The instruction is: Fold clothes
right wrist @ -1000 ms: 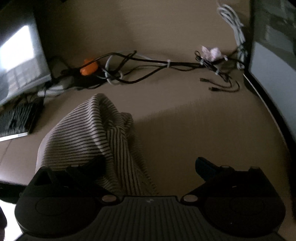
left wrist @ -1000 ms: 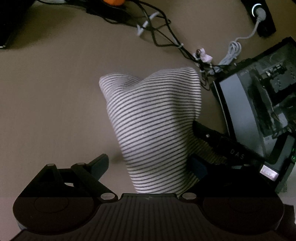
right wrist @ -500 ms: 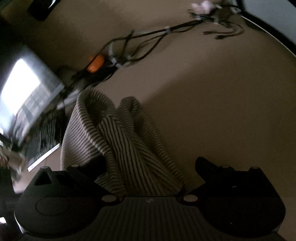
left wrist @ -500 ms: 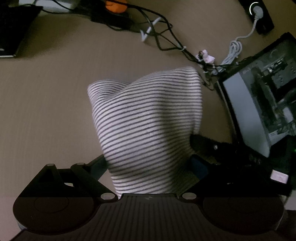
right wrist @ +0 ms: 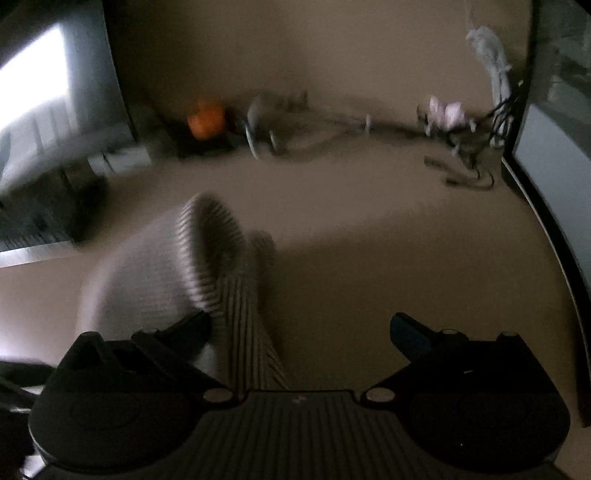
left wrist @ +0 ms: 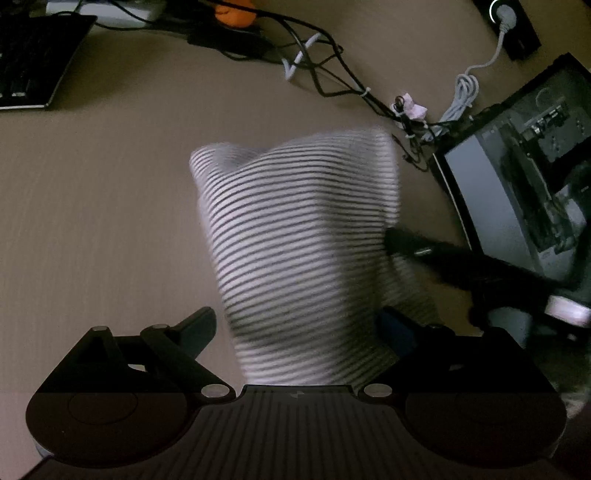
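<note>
A white garment with thin dark stripes (left wrist: 303,240) hangs bunched over the tan table, lifted off the surface. It runs down between the fingers of my left gripper (left wrist: 299,325), whose jaws stand wide apart; the grip point is hidden under the cloth. In the right wrist view the same striped garment (right wrist: 221,258) drapes past the left finger of my right gripper (right wrist: 299,325), whose jaws are also wide apart. My right gripper's dark finger (left wrist: 417,247) shows in the left wrist view, touching the cloth's right edge.
A tangle of black and white cables (left wrist: 332,77) and an orange object (left wrist: 236,14) lie at the table's far side. A keyboard (left wrist: 33,62) sits far left. A dark computer case (left wrist: 524,177) stands on the right. A power strip (left wrist: 513,22) is far right.
The garment has swung and shifted right in the left wrist view. The right gripper has turned quickly; its view is blurred and the cables have come back to the middle.
</note>
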Demonstrator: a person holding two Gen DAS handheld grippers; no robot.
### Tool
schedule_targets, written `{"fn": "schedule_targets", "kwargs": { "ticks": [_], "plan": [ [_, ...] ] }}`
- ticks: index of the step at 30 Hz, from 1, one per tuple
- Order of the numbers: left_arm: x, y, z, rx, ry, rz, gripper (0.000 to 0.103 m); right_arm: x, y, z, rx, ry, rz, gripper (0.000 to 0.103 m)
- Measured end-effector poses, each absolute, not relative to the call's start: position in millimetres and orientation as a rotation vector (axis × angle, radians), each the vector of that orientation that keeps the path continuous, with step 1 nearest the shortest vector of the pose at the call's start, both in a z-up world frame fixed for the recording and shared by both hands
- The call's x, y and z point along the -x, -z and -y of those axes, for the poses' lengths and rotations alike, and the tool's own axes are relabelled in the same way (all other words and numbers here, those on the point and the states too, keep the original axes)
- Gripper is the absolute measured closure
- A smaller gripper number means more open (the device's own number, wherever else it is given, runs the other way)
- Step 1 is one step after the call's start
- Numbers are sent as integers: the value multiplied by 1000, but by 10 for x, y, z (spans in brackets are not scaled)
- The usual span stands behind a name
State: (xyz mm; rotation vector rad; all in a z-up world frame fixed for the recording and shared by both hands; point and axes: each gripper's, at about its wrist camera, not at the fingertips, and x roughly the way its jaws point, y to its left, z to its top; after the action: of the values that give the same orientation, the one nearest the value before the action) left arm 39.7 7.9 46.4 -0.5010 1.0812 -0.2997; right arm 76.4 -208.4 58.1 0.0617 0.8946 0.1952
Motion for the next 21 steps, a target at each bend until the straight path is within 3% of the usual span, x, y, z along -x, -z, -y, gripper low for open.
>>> {"fn": "schedule_targets", "kwargs": {
  "ticks": [6,21],
  "plan": [
    [-376,-448,-64,501,294,-1087,3,-763,-543,1922,61,-169,-870,0],
    [-512,-624,0,540,359,-1035,3,-871,-388,2375,-542,-507,-1039,0]
  ]
}}
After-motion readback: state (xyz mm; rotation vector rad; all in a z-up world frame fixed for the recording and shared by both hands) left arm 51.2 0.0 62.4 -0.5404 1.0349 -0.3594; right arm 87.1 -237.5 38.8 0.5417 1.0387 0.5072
